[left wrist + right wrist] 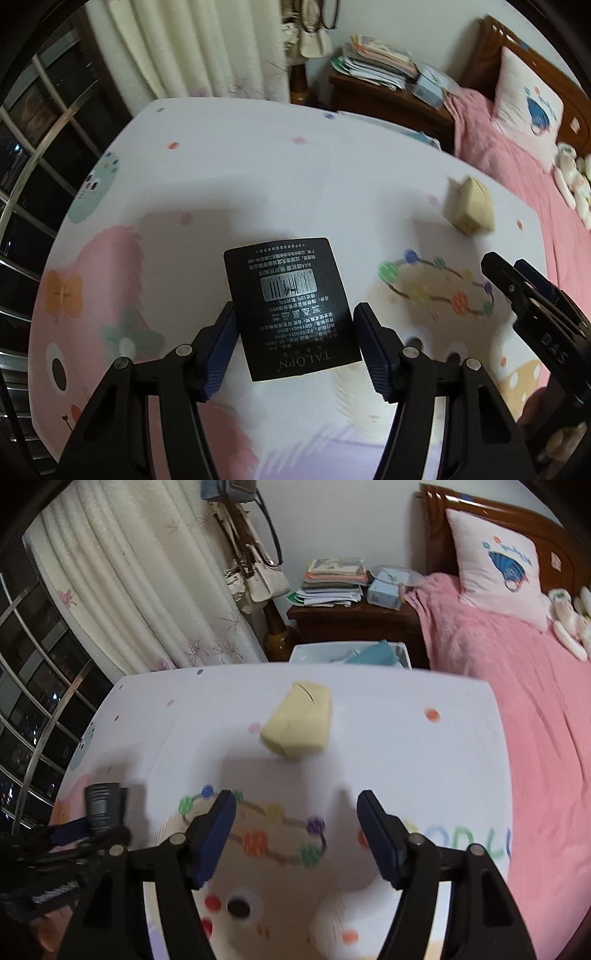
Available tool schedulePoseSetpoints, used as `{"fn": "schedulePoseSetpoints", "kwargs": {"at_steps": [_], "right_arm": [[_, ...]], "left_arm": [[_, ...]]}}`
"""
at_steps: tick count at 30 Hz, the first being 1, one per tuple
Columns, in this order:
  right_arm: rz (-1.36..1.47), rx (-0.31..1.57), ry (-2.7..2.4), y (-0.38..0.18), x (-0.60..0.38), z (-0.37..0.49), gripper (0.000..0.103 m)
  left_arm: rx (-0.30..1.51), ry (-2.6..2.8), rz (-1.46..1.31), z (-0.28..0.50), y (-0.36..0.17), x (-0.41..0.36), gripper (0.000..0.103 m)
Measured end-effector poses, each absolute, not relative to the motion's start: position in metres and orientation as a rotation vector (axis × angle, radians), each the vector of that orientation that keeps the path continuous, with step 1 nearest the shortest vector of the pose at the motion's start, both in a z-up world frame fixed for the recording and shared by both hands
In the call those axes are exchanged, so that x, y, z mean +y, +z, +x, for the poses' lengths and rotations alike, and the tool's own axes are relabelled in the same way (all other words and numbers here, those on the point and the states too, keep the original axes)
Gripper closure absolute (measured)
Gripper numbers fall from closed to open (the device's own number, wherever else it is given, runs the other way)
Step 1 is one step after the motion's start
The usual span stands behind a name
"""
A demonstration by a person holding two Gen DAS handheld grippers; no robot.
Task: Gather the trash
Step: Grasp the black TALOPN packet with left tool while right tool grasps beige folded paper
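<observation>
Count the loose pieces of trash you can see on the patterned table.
2. A black card tag sits between the left gripper fingers, near the table's front. A crumpled yellow paper box lies farther back, ahead of the right gripper. More may be out of view.

Indoor light is falling from overhead, washing the white patterned tabletop point(258, 177) bright while the window point(33, 166) at left is showing only darkness outside. Soft grey shadows are spreading across the cloth ahead of both cameras. Glare is bleaching the barcode on the black card point(291, 306). Motion blur is smearing the yellow box point(299, 725) and printed dots. Fisheye distortion is bending the edges, corners fading black.
</observation>
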State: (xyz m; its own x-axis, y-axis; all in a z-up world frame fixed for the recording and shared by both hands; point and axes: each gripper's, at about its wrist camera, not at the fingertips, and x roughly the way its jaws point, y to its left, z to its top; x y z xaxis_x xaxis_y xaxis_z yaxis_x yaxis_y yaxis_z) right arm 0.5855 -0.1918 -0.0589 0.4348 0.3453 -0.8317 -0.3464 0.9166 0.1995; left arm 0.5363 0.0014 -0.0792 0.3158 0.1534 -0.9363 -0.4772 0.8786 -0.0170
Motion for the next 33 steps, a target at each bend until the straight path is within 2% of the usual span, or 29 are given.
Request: {"fn": "schedulePoseSetpoints", "kwargs": {"at_steps": [17, 18, 19, 21, 33], "right_arm": [[-0.197, 0.949, 0.339, -0.083, -0.150, 0.619, 0.034], [-0.204, 0.938, 0.341, -0.083, -0.149, 0.618, 0.037], [-0.201, 0.928, 0.346, -0.082, -0.149, 0.617, 0.046], [-0.199, 0.921, 0.346, -0.082, -0.149, 0.617, 0.051], [-0.152, 0.926, 0.436, -0.069, -0.148, 0.561, 0.051]], "left_arm": [[1.164, 0.461, -0.375, 0.525, -0.086, 0.039, 0.042], [1.164, 0.461, -0.375, 0.524, -0.087, 0.039, 0.042], [1.163, 0.459, -0.376, 0.523, -0.088, 0.039, 0.042], [1.162, 0.455, -0.378, 0.520, -0.088, 0.040, 0.042], [1.145, 0.395, -0.375, 0.487, -0.076, 0.037, 0.042]]}}
